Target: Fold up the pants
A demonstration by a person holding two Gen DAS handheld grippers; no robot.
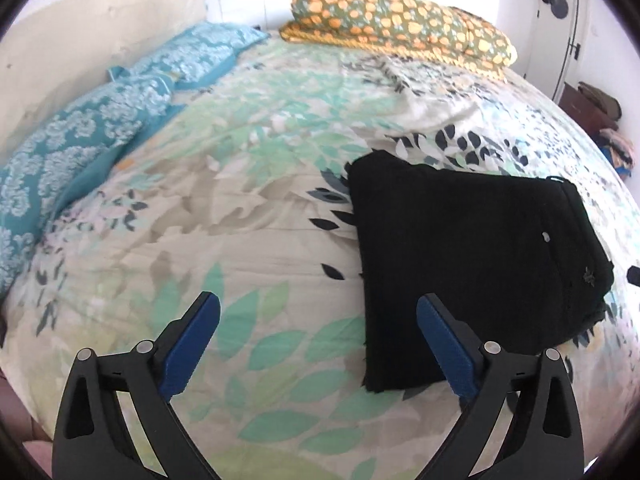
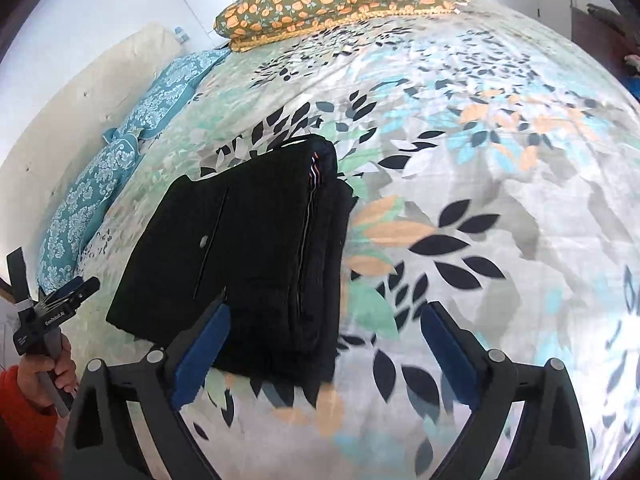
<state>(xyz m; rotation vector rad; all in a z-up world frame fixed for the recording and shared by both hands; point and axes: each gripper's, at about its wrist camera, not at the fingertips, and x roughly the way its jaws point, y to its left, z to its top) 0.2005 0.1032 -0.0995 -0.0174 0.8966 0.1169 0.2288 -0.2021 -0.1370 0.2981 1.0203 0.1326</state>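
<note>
The black pants (image 1: 472,248) lie folded into a compact stack on the floral bedspread (image 1: 240,240). In the right wrist view the pants (image 2: 248,248) show a button and a striped inner edge. My left gripper (image 1: 318,344) is open and empty, above the bedspread just left of the stack's near corner. My right gripper (image 2: 324,356) is open and empty, above the stack's near right corner. The left gripper also shows in the right wrist view (image 2: 48,312), held by a hand at the far left.
Two teal patterned pillows (image 1: 100,128) lie along the cream headboard (image 1: 80,32) at left. A folded orange-flowered quilt (image 1: 400,20) sits at the bed's far end. A door and a dark cabinet (image 1: 584,108) with clothes stand at right.
</note>
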